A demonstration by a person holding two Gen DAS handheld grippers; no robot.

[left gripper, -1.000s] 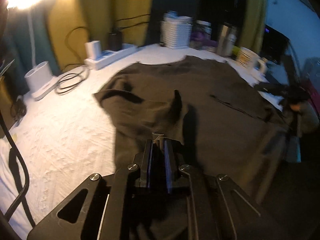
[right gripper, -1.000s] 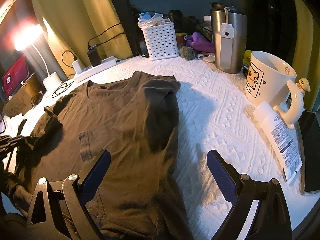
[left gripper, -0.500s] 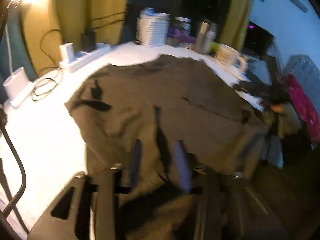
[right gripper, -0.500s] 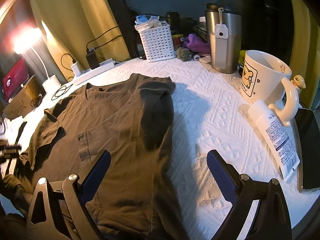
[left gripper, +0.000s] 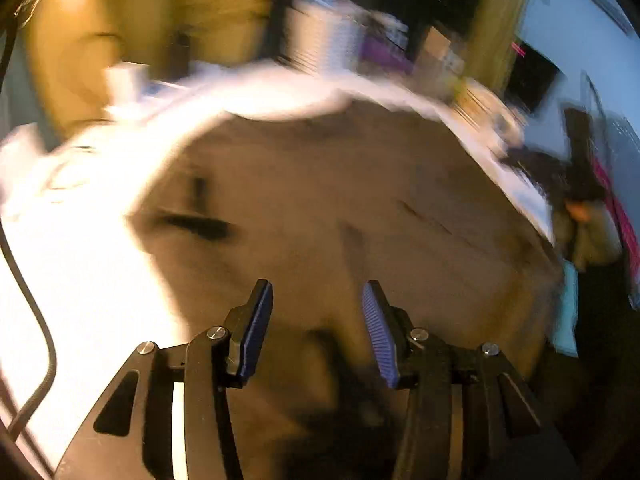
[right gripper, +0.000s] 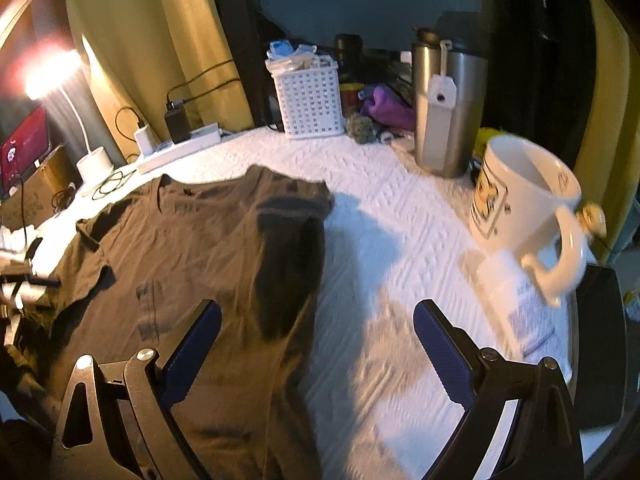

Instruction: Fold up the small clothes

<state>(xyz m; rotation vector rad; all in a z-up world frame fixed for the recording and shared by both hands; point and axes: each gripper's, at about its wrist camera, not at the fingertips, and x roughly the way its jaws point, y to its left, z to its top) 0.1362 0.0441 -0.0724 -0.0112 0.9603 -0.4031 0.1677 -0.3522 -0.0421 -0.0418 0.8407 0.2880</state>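
Note:
A dark olive T-shirt [right gripper: 192,248] lies flat on the white quilted cloth [right gripper: 400,248], its neck toward the far side and its right sleeve [right gripper: 292,216] folded in over the body. In the blurred left wrist view the shirt [left gripper: 320,184] fills the middle. My left gripper [left gripper: 317,284] hovers over the shirt's near part; its jaws are opening and nothing is between the blue pads [left gripper: 256,328]. My right gripper [right gripper: 318,306] stands wide open over the shirt's right edge and holds nothing.
A cream mug [right gripper: 520,200], a white tube [right gripper: 516,304] and a dark flat device [right gripper: 596,360] sit at the right. At the back stand a steel tumbler [right gripper: 448,112], a white basket [right gripper: 310,100], a power strip [right gripper: 180,152] and a lamp base [right gripper: 94,160].
My left gripper was shut on a pinch of the shirt; it has let go, opened and moved away across the cloth. The pinched fold has dropped flat. The right gripper stays open.

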